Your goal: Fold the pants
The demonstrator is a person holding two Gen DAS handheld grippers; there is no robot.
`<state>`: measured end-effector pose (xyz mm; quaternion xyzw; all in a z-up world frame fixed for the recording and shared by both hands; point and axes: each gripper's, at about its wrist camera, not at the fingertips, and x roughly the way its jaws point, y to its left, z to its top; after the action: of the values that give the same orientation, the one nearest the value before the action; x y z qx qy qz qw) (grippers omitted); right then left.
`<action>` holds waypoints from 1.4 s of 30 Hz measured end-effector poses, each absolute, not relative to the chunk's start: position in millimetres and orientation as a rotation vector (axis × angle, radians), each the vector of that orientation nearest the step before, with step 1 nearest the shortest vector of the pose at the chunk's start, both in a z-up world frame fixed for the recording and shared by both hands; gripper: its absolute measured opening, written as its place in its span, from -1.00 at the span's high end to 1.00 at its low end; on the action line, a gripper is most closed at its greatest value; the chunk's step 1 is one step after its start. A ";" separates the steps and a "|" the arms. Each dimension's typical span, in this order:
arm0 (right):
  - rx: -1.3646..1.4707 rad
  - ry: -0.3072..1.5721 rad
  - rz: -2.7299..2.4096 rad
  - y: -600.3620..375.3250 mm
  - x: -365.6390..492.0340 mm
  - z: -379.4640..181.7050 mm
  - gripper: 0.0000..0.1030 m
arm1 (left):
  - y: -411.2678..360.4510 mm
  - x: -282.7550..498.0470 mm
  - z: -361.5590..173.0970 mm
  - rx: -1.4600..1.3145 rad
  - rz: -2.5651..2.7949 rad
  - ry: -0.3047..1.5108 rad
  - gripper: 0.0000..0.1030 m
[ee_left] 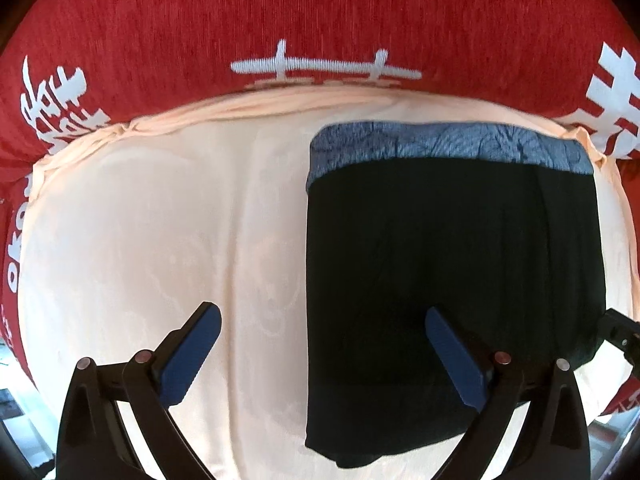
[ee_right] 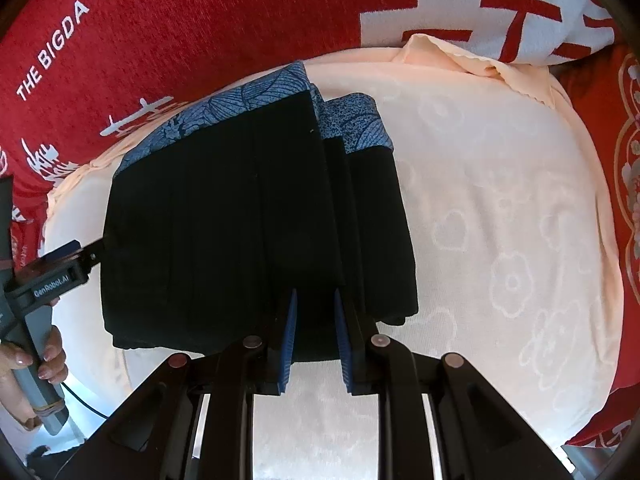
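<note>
Black pants (ee_left: 452, 260) with a blue patterned waistband (ee_left: 440, 142) lie folded into a thick rectangle on a peach cloth (ee_left: 140, 220). My left gripper (ee_left: 323, 312) hangs wide open over the pants' left edge, one fingertip (ee_left: 212, 312) above the cloth and the other above the black fabric, nothing pinched. In the right wrist view the pants (ee_right: 224, 220) show stacked layers and two waistband edges (ee_right: 240, 100). My right gripper (ee_right: 317, 320) stands narrow at the near edge, with black fabric filling the gap between its pads. The left gripper (ee_right: 60, 264) sits at the pants' left side, held by a hand (ee_right: 32, 356).
The peach cloth (ee_right: 500, 220) covers a red bedspread (ee_right: 180, 20) printed with white lettering. A white cushion with red characters (ee_right: 480, 0) lies at the far right. The cloth's far edge is bunched (ee_left: 180, 116). Part of the right gripper (ee_left: 620, 332) shows at the pants' right side.
</note>
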<state>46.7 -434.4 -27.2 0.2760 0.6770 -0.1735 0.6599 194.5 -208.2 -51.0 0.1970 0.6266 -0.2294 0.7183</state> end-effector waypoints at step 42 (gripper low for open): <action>1.099 1.433 -0.068 -533.8 28.0 -84.1 -0.62 | -197.0 249.2 -96.2 0.081 -0.829 1.592 -0.99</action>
<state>28.0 -533.8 -84.1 0.4778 0.6228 -0.0295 0.6187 249.2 -197.0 -96.2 0.0352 0.6931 -0.3611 0.6229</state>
